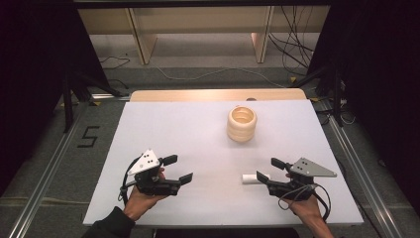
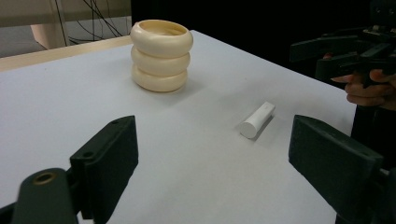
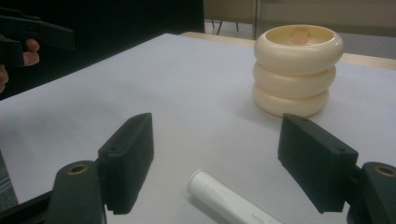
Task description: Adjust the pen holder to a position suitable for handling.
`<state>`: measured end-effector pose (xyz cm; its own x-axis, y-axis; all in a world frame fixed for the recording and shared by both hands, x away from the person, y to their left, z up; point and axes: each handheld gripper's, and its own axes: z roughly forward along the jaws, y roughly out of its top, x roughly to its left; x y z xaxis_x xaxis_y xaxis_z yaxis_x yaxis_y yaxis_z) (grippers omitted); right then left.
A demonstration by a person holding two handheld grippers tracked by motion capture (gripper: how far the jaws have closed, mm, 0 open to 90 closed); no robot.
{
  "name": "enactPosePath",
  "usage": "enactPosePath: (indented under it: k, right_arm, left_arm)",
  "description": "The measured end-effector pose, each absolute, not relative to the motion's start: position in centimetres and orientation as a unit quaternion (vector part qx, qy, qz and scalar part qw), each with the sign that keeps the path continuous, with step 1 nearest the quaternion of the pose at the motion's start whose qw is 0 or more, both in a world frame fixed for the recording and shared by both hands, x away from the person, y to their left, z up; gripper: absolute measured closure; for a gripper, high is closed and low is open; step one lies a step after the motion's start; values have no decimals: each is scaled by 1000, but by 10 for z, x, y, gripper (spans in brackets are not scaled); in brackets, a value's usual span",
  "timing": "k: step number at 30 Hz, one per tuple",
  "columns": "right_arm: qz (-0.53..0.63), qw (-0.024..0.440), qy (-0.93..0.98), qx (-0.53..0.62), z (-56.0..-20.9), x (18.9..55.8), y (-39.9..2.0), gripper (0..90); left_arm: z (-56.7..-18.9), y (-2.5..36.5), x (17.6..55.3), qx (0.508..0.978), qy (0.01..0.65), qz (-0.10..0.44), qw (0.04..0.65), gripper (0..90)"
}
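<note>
My left tongs (image 1: 177,169) and right tongs (image 1: 270,169) hang released over the white counter (image 1: 163,126), a white cylinder (image 1: 249,178) lying by the right pair, a cream ringed pot (image 1: 242,124) beyond, cables (image 1: 292,47) strewn across the grey floor (image 1: 208,74).

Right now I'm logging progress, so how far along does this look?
Nothing looks done: the white tube lies flat on the table, apart from the cream ringed holder. In hand: the right gripper is open, jaws either side of the tube; the left gripper is open, empty. Gripping and any placing remain.
</note>
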<state>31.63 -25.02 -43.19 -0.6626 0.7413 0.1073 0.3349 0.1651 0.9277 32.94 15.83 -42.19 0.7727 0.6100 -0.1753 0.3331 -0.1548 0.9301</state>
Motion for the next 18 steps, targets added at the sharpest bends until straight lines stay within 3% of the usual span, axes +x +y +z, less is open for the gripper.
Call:
enactPosePath:
  k: [18]
  right_arm:
    - [524, 206, 733, 380, -429, 323, -255, 278]
  left_arm:
    - [-422, 158, 329, 750, 315, 122, 568, 155]
